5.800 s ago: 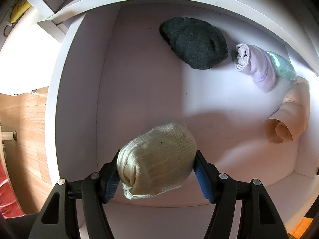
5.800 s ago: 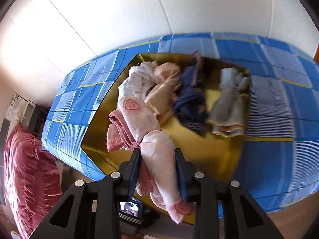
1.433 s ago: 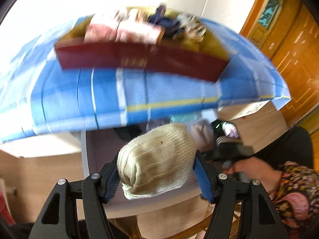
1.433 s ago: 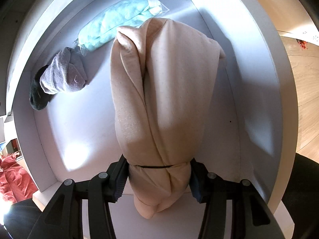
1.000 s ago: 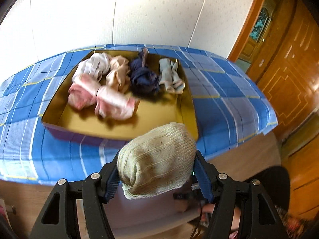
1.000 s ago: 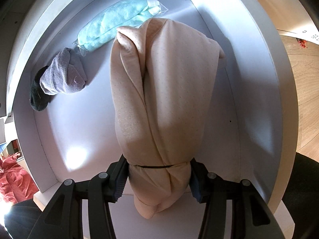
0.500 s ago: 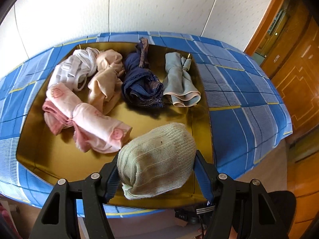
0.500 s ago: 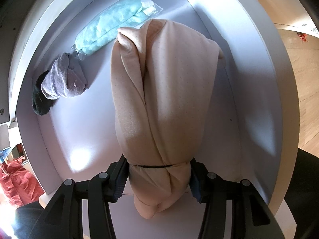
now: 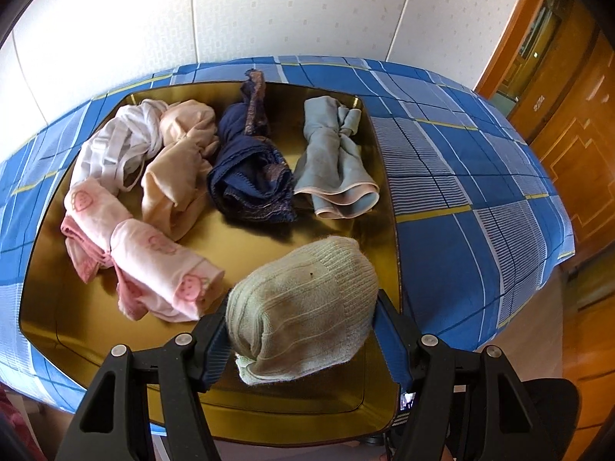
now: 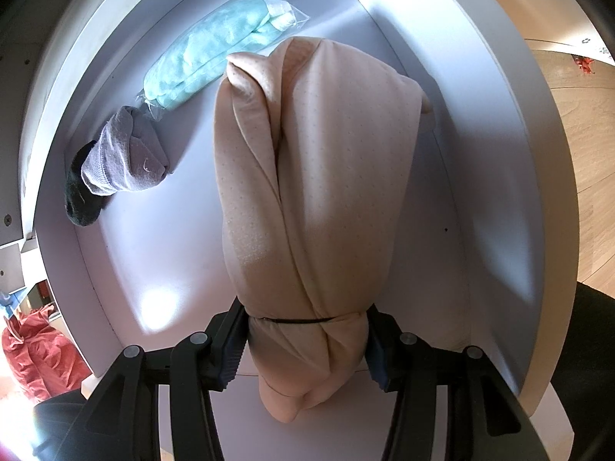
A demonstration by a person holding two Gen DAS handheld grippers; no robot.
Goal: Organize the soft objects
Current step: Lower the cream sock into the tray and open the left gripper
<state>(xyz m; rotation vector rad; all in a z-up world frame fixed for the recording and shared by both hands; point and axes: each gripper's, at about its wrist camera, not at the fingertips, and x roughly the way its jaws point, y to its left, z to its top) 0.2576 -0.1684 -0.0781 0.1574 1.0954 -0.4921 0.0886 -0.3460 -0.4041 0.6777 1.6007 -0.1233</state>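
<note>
A blue plaid cloth with yellow and white lines (image 9: 461,199) covers the counter, which stands against a white patterned wall (image 9: 230,11). To the right are brown wooden door panels (image 9: 576,123) and a light wooden floor (image 10: 588,115). A rumpled red fabric heap (image 10: 34,349) lies at the lower left of the right wrist view.

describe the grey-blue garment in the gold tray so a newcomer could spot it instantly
On the blue checked cloth sits a gold tray. Along its far side lie four bundles; the grey-blue garment is the right-hand one. Only it is knotted like a bow, with a peach edge.
</note>
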